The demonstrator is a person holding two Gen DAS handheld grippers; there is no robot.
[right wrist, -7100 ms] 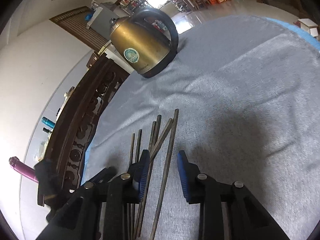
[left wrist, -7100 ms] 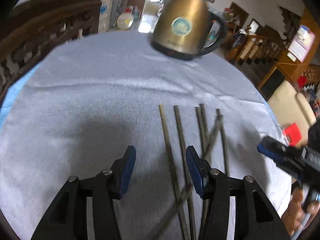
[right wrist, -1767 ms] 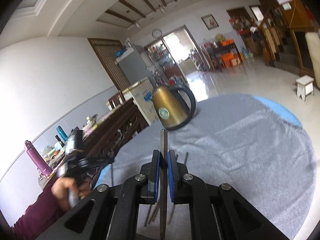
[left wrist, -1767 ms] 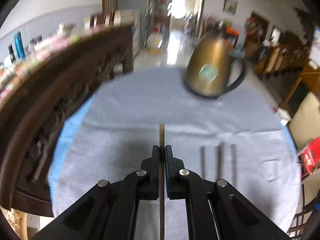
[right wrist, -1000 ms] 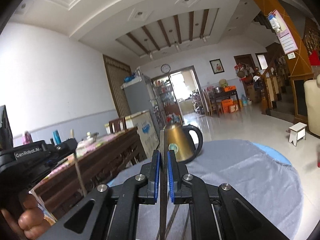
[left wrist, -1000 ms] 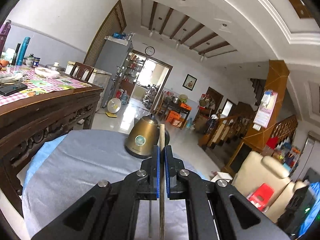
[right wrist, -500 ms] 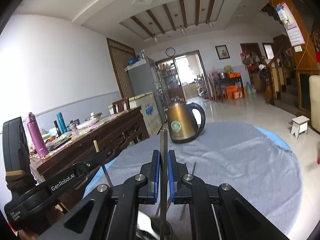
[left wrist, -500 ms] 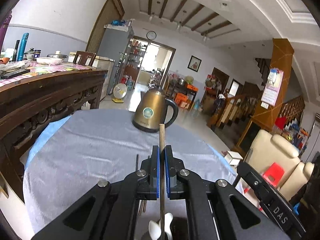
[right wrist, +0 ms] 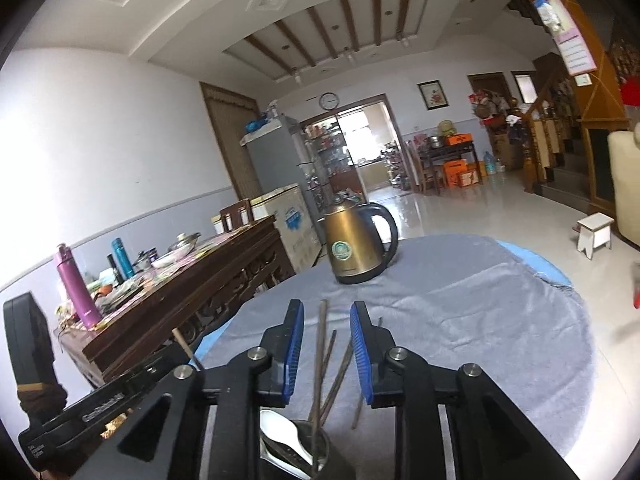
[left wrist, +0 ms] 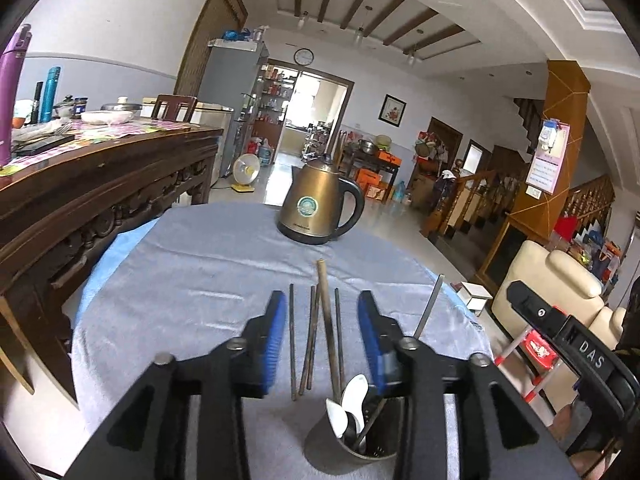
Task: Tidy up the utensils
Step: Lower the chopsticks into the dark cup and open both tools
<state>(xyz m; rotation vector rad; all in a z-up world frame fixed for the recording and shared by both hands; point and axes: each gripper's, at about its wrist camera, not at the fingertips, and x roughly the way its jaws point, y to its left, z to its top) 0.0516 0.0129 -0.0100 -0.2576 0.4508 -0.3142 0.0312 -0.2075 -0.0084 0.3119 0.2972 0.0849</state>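
Left wrist view: left claw (left wrist: 322, 334) spread wide, gripping nothing; one chopstick (left wrist: 327, 332) standing between the pads, foot in the metal holder (left wrist: 352, 442) at 6 o'clock beside white spoons (left wrist: 352, 396). Three loose chopsticks (left wrist: 293, 344) flat on the grey-clothed surface (left wrist: 200, 280); kettle (left wrist: 318, 208) at 12 o'clock.

Right wrist view: right claw (right wrist: 326, 354) likewise wide open, empty; chopstick (right wrist: 319, 364) upright in holder (right wrist: 308, 454) below.

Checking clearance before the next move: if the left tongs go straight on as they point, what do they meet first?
Probably the chopstick standing in the holder, which rises between the open left tongs. Beyond it the kettle lies roughly in line, though depth is unclear.
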